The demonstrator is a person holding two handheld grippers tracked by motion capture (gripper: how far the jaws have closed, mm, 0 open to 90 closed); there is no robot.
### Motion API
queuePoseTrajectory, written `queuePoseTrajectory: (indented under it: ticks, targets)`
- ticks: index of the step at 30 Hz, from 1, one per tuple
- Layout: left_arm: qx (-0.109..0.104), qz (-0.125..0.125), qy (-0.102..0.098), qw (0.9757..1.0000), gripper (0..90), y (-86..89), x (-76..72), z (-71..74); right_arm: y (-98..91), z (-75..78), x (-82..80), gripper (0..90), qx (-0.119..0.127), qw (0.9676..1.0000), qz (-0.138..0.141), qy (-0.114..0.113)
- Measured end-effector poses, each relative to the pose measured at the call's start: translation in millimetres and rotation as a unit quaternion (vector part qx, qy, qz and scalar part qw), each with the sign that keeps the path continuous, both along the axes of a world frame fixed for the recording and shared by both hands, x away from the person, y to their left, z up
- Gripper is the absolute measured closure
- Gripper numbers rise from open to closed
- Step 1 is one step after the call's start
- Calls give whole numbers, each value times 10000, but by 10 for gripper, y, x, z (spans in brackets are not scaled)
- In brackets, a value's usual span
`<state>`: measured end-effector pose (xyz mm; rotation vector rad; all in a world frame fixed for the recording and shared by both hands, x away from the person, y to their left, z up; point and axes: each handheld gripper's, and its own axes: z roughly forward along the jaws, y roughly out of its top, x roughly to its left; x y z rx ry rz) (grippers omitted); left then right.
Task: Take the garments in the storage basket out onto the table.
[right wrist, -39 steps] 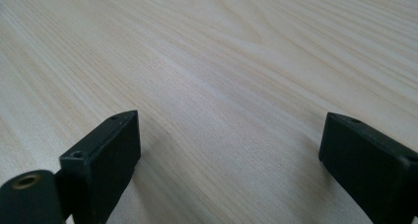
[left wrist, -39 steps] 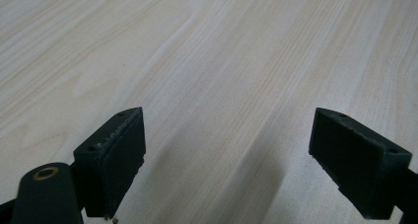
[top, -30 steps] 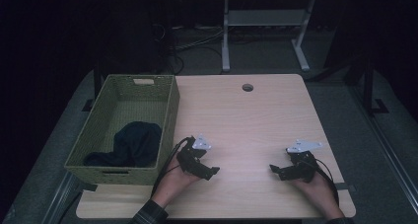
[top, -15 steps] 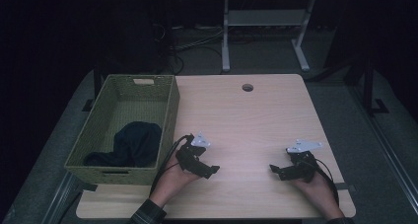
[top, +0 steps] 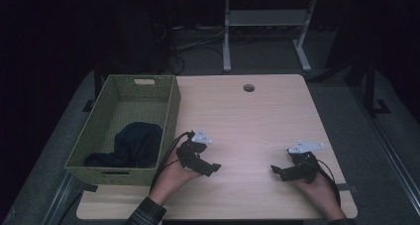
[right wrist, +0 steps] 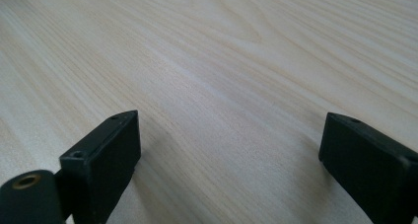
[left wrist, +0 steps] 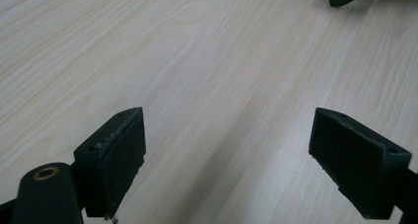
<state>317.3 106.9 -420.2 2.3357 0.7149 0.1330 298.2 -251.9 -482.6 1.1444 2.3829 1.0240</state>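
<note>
Both grippers rest low on the light wood surface [top: 247, 121] in the lower half of the high view, each held in a hand. The left gripper [top: 210, 169] sits lower centre-left, its long axis running toward the lower right of the frame, jaws pointing at the other gripper. The right gripper [top: 275, 171] sits lower centre-right, its long axis running leftward, jaws pointing back at the left one. The two are well apart, with bare wood between them.

In the left gripper view the jaws [left wrist: 229, 155] stand wide apart with nothing between them, just above the wood grain; the tip of the other gripper shows at the upper right of that frame. In the right gripper view the jaws [right wrist: 231, 160] likewise stand wide apart and hold nothing.

A green woven basket [top: 171, 113] stands along the surface's left edge, just beside the left hand [top: 173, 178]; a dark cloth [top: 133, 144] lies in its near end. A round hole [top: 248, 87] sits near the far edge. The middle and far part of the surface lie open. No readable writing shows.
</note>
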Motion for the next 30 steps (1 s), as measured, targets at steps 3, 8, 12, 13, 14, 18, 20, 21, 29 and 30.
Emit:
queuePoseTrajectory:
  ticks: [3,8,12,13,14,18,20,21,29,30]
  targets:
    - [11,-10,-3,10000,138,-5,9,36,0,0,0,84,0,10000,1,0]
    - [15,-43,-30,10000,138,-5,29,91,0,0,0,84,-1,10000,2,-1]
    - [45,-38,-64,10000,138,-9,51,137,0,0,0,84,0,10000,-1,2]
    - [40,-36,-55,10000,138,-6,55,146,0,0,1,84,-1,10000,0,1]
    - [10,-58,-25,10000,138,-7,60,167,0,0,1,84,0,10000,-1,1]
    - [42,-122,-23,9999,140,-11,79,216,2,2,-1,84,11,10000,-16,14]
    - [-19,-108,-11,9999,140,-6,94,235,4,2,-3,84,28,10000,-22,21]
    - [-39,-99,8,9999,140,-8,101,244,3,3,-3,84,26,10000,-12,26]
    - [-75,-114,49,9999,142,49,171,325,3,3,-3,84,27,10000,-19,23]
    - [-56,-135,36,9999,142,56,182,339,4,3,-4,84,31,10000,-23,26]
